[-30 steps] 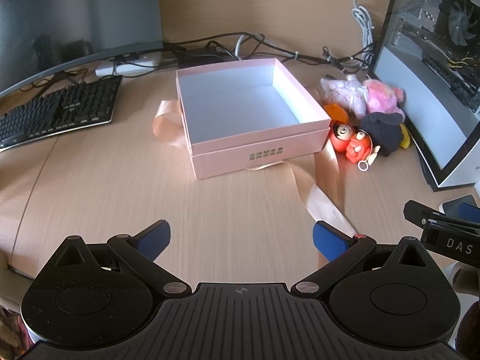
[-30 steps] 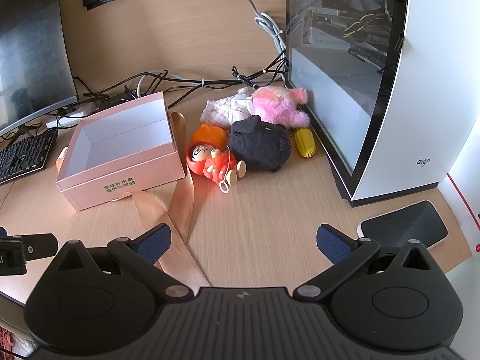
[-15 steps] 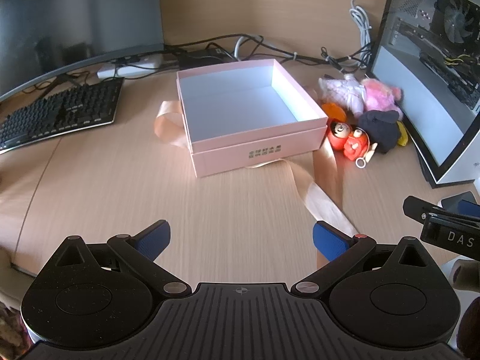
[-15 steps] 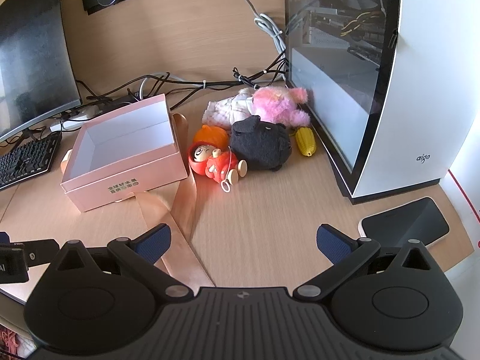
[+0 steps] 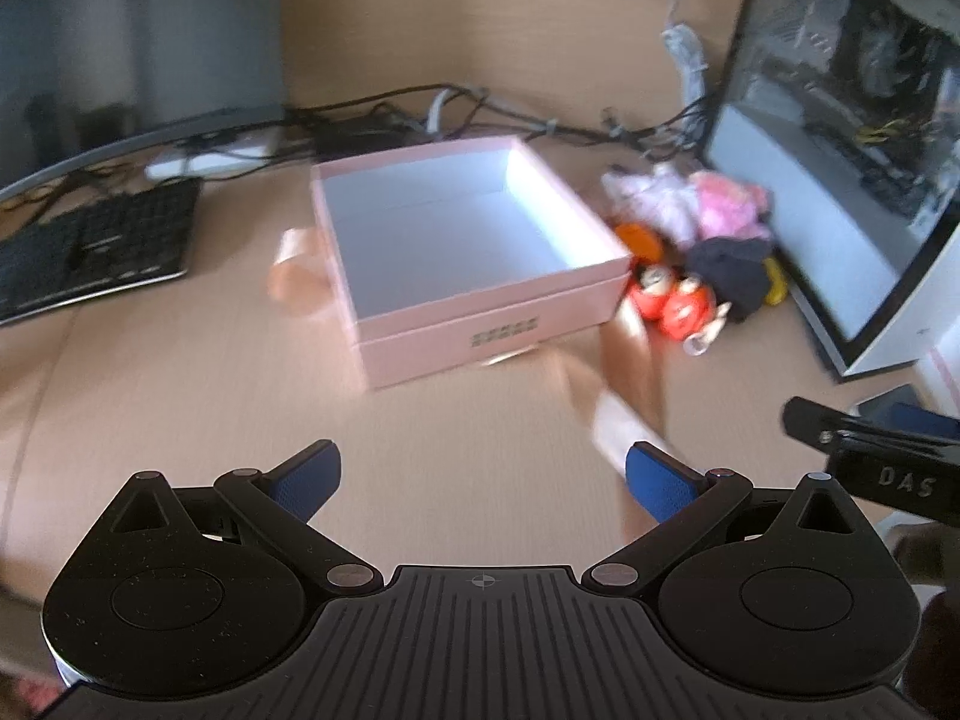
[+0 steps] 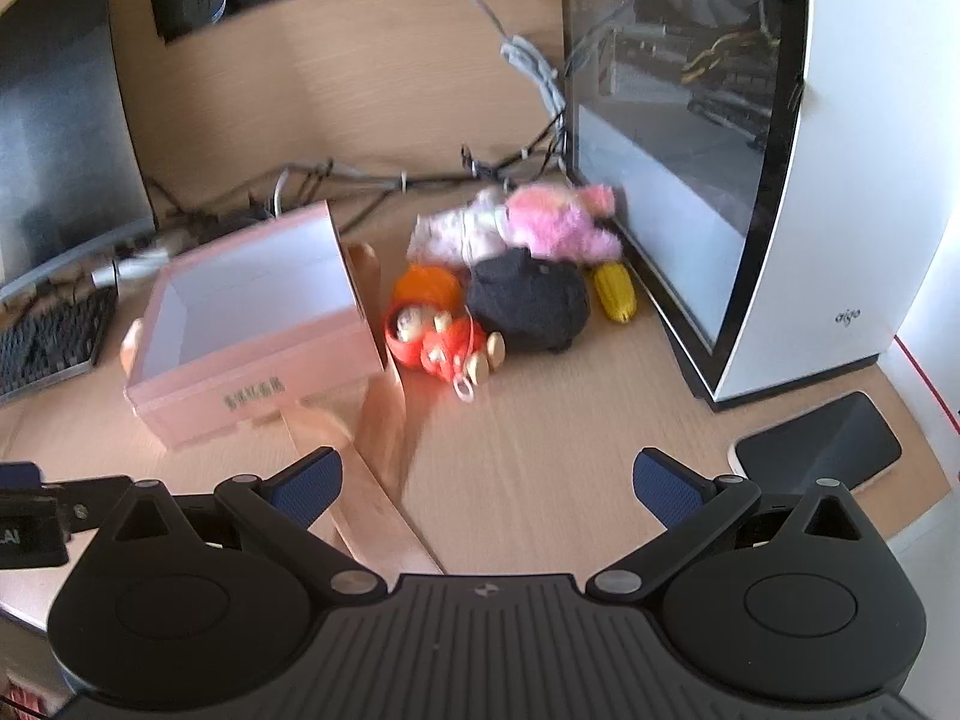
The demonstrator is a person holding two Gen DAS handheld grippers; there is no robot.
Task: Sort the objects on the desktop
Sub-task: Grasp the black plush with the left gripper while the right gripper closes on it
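Observation:
An empty pink box sits mid-desk, a peach ribbon trailing from it. To its right lies a heap of toys: a red doll, an orange toy, a black plush, a pink plush, a pale plush and a yellow toy. My left gripper is open, well in front of the box. My right gripper is open, short of the toys, holding nothing.
A white PC case with a glass side stands right of the toys. A phone lies at the near right. A keyboard and monitor are at the left. Cables run along the back wall.
Both views are now blurred by motion. The box and toys sit slightly lower and nearer in the views than before. Both grippers stay open and empty.

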